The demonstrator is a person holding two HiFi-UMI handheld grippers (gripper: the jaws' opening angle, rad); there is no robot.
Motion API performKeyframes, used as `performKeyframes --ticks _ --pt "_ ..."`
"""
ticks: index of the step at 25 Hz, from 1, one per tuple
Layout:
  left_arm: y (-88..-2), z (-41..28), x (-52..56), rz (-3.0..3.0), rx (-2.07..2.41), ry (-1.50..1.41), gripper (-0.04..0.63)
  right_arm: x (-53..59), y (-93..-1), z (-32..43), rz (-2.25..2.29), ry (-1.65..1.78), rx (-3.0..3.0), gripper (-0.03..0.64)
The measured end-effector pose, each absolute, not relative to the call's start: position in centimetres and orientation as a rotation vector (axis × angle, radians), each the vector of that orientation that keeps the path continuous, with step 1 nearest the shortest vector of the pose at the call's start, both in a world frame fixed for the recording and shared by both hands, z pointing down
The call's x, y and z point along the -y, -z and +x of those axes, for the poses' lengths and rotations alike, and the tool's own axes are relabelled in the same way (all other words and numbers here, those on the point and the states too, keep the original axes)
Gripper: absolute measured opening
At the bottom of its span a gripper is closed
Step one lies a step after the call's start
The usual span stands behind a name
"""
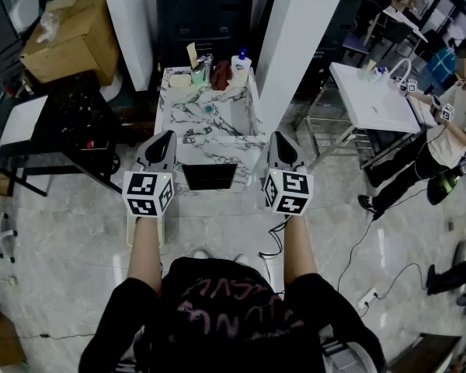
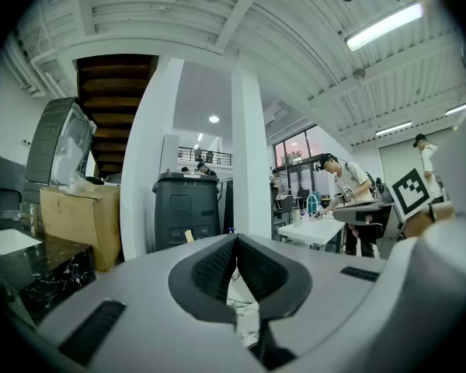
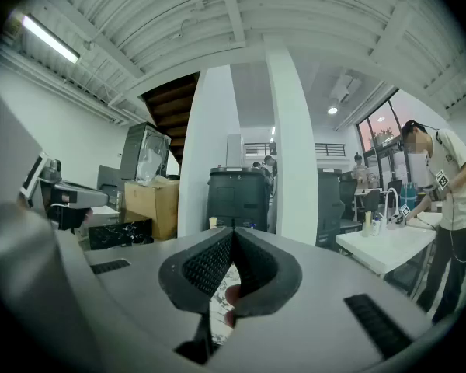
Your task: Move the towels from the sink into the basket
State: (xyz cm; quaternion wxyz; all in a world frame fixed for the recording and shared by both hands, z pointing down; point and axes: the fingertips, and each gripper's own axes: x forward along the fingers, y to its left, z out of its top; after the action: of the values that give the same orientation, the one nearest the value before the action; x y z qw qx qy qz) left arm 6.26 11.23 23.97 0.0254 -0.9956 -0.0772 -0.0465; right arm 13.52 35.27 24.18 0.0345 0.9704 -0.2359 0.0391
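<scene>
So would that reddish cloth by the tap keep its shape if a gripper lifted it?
Probably not: the reddish cloth lies bunched in a soft heap beside the tap, so it should droop. It looks small next to the marble sink, so likely light. Being fabric, it shouldn't roll or break.

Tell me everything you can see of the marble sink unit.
The sink unit is white marble-look with grey veins and a dark opening in its front. A teal drain sits in its basin. On its back ledge rest a yellow block, a faucet, a crumpled reddish-brown towel and a white bottle.
</scene>
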Motion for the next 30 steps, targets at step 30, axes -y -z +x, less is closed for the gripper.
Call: performKeyframes --ticks 30 --pt "-26.6 9.7 -10.1 -3.075 0.372 0.201 0.011 -34.0 -25.2 15.6 2.999 -0.124 0.621 0.014"
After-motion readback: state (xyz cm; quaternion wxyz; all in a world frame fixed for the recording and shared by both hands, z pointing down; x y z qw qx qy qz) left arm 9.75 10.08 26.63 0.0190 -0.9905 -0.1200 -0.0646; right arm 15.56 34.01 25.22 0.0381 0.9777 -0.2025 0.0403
